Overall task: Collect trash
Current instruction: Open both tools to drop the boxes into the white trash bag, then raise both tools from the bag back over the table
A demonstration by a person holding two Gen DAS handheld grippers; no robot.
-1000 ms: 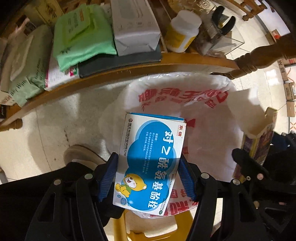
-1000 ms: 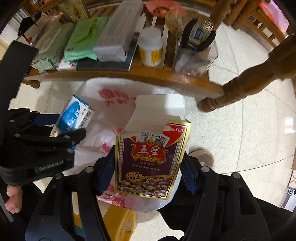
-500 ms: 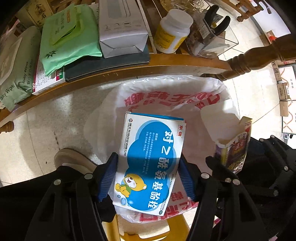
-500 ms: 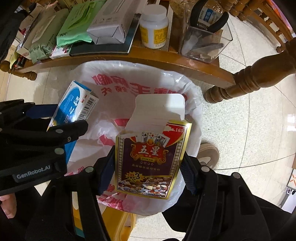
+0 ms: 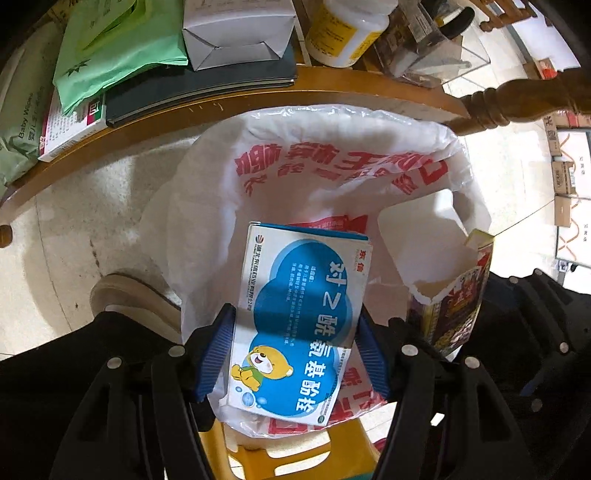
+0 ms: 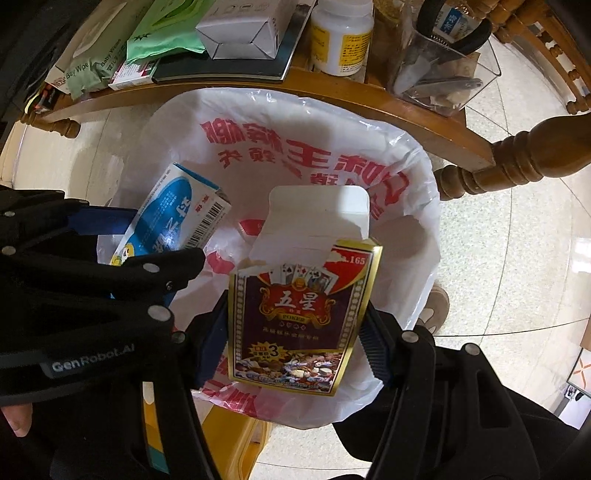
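My left gripper (image 5: 295, 350) is shut on a blue and white medicine box (image 5: 299, 317) with a cartoon bear, held over the open white bin bag (image 5: 332, 155) with red print. My right gripper (image 6: 295, 343) is shut on an opened purple and gold poker card box (image 6: 295, 314), its white flap up, also over the bag (image 6: 314, 147). Each view shows the other's load: the card box (image 5: 454, 295) at the right, the medicine box (image 6: 177, 221) at the left.
A low wooden table (image 5: 236, 99) just beyond the bag holds green wipe packs (image 5: 110, 48), a white carton (image 5: 236, 33), a dark book, a yellow-labelled bottle (image 6: 340, 37) and a clear holder with pliers (image 6: 447, 62). A turned table leg (image 6: 517, 162) stands at right. Yellow stool (image 5: 295, 458) beneath.
Both grippers have moved forward and closer together over the bag's opening, still holding their boxes. The bag now fills more of both views.
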